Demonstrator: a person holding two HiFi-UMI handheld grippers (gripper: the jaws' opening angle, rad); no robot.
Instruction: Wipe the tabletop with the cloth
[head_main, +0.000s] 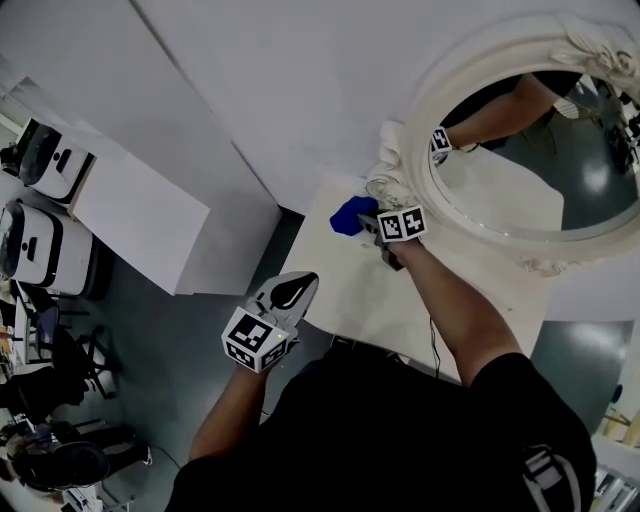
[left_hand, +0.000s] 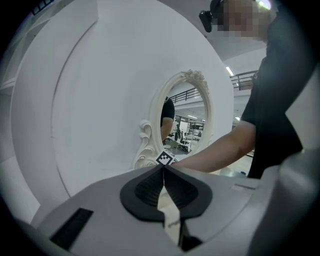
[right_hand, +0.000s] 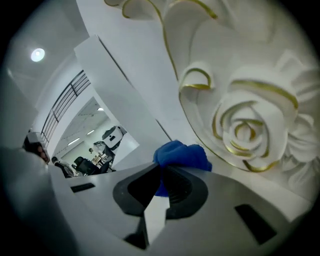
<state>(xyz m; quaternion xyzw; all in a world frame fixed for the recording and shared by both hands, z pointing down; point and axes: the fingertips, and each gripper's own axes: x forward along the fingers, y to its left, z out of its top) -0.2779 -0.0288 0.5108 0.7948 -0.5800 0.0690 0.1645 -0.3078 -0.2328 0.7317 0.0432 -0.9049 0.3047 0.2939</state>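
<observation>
A bunched blue cloth (head_main: 350, 215) lies on the far left part of the white tabletop (head_main: 370, 295), close to the carved base of the mirror frame. My right gripper (head_main: 368, 222) is shut on the blue cloth (right_hand: 182, 156), which bulges out past its jaws. My left gripper (head_main: 292, 291) hangs at the table's near left edge, shut with nothing in it; its dark pads (left_hand: 150, 190) meet in the left gripper view.
A large oval mirror with an ornate white frame (head_main: 425, 150) leans against the white wall right of the cloth; its carved rose (right_hand: 245, 130) is near the cloth. A white cabinet (head_main: 140, 205) stands to the left. Two white machines (head_main: 40, 210) sit at the far left.
</observation>
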